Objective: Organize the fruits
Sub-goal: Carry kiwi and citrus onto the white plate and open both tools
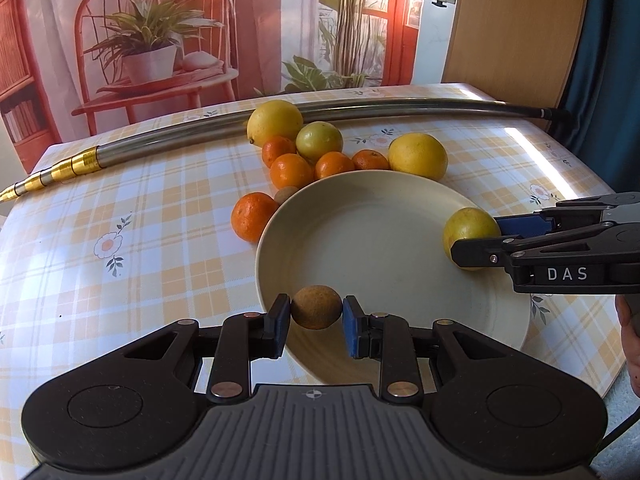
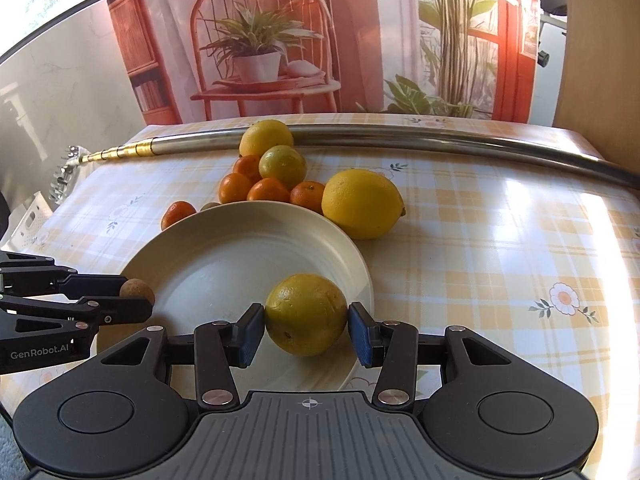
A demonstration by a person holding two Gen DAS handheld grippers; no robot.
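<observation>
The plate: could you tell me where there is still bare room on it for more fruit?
The plate's centre and far half are bare. Its near edge is crowded by both hand-held grippers, left and right. Beyond the far rim, the mandarins cluster.

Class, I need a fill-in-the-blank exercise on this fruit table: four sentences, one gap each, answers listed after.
1. The left gripper holds a small ____ fruit.
2. The right gripper holds a yellow-green fruit over the ____.
3. The long metal pole lies ____ the pile of fruit.
4. The tablecloth has a checked pattern with small ____.

Missing words: brown; plate; behind; flowers
</observation>
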